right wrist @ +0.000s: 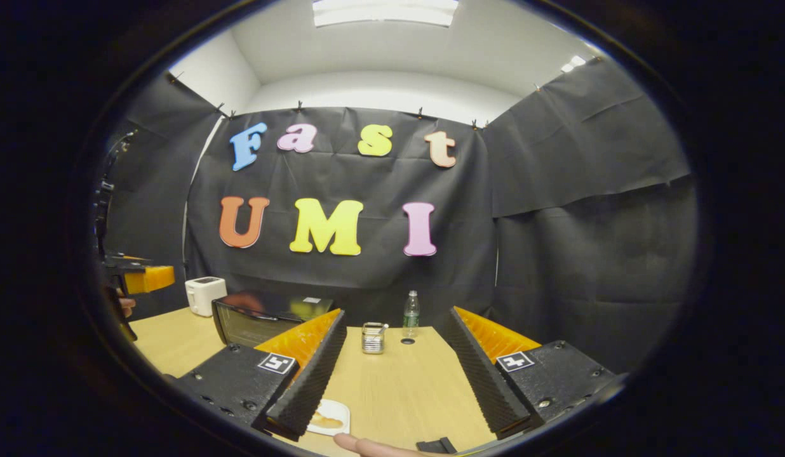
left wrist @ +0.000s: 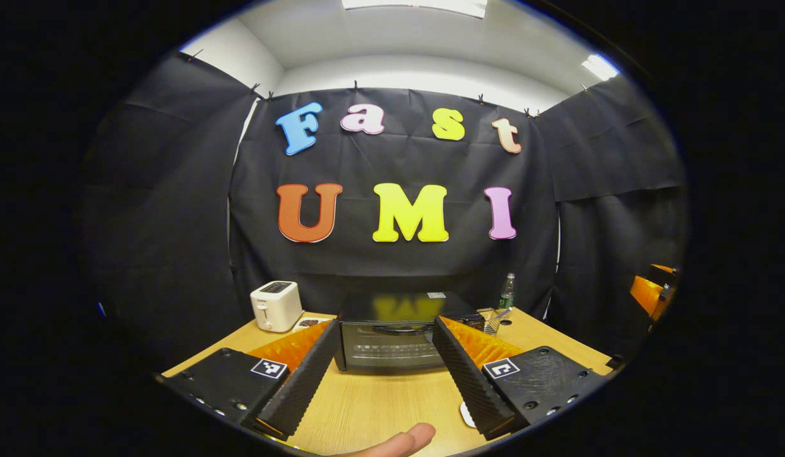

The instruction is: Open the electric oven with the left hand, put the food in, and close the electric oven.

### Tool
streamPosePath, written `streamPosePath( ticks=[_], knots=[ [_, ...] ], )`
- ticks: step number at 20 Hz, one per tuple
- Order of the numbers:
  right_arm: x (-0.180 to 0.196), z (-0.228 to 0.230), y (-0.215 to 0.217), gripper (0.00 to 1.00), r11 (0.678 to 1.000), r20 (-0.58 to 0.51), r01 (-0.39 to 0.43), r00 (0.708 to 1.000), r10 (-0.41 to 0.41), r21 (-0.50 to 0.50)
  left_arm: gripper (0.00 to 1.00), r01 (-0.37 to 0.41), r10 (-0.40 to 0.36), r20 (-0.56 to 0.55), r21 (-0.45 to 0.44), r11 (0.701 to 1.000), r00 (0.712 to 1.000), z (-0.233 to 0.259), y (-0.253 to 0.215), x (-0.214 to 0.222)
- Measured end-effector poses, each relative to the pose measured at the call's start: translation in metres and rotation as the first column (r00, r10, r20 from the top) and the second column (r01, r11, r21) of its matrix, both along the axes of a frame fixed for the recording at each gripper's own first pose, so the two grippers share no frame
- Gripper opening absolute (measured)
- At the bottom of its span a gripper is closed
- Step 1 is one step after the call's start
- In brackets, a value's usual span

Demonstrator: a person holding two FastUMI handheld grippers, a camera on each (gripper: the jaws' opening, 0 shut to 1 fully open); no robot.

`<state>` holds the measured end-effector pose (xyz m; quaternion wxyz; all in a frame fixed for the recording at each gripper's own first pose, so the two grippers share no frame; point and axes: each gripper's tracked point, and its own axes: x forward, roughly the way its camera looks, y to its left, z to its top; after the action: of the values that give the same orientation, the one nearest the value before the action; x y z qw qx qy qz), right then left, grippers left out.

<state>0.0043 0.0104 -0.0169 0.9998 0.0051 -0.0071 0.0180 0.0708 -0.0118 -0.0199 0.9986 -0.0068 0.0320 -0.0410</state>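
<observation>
Nothing is done yet — the electric oven sits closed at the worktop's back, framed by the wide-spread, empty left claw. The food lies plated beneath the wide-spread right claw — untouched.

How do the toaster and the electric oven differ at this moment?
The toaster is white and upright, with its slots on top; the electric oven is black, low and wide, with a glass door in front. The oven is plainly larger. Its door is shut. Both stand on the wooden table.
</observation>
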Motion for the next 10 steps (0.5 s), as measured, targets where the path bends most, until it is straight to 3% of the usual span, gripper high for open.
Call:
streamPosePath(
  ticks=[6,10],
  knots=[
    [0.016,-0.016,-0.018,0.97,1.000,-0.016,0.022,1.000,-0.022,-0.006,0.96,0.086,-0.085,-0.034,0.008,0.996,0.996,-0.018,-0.037,0.086],
    [0.023,-0.031,-0.030,0.98,0.999,-0.035,0.034,0.999,-0.034,-0.003,0.96,0.079,-0.082,-0.158,-0.025,0.997,0.984,-0.062,-0.047,0.145]
  ],
)
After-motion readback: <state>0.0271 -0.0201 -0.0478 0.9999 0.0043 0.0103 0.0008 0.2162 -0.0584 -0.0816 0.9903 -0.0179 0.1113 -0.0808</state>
